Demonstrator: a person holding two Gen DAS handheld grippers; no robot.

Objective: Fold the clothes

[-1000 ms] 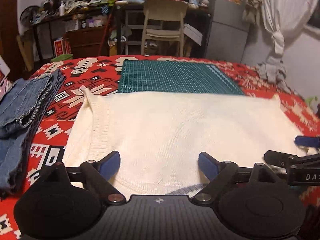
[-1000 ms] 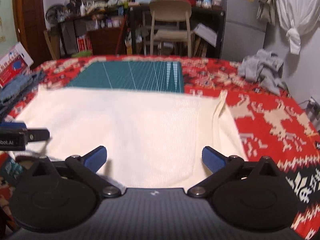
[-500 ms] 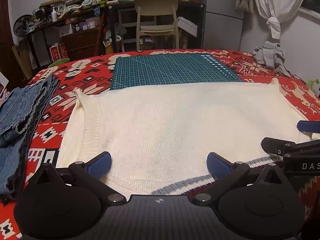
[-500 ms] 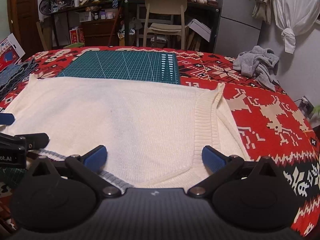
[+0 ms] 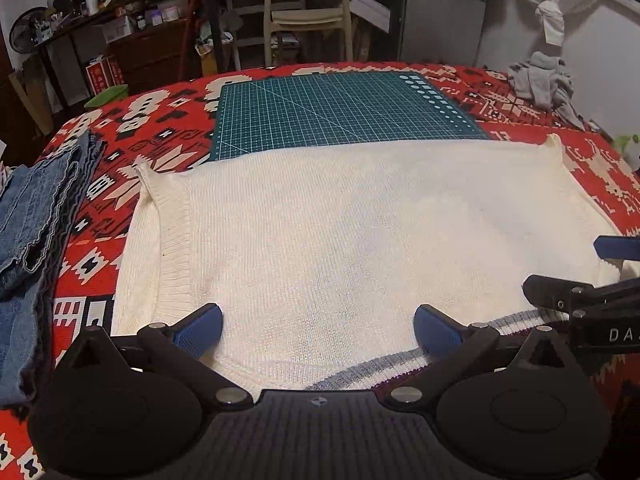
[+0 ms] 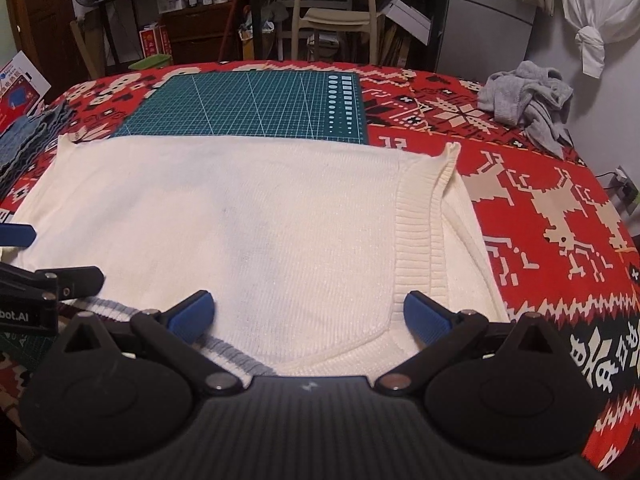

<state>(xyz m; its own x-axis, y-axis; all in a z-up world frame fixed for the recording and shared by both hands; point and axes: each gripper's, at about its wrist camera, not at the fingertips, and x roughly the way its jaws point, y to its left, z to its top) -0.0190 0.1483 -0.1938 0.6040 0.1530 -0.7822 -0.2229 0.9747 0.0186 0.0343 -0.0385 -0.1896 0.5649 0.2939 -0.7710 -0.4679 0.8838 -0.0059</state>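
Left wrist view: both tools, left tool [image 5: 318, 330] and right tool [image 6: 306, 316], gape empty and have backed off; cream sweater [image 5: 360, 232] now lies doubled on worktop [image 6: 560, 208] — fold laid.

I'm working with two matching black tongs: my left gripper [image 5: 318, 330] and right gripper [image 6: 306, 316] are each wearing blue finger pads [image 5: 199, 330], round black discs, silver pivot screws and a ribbed body.
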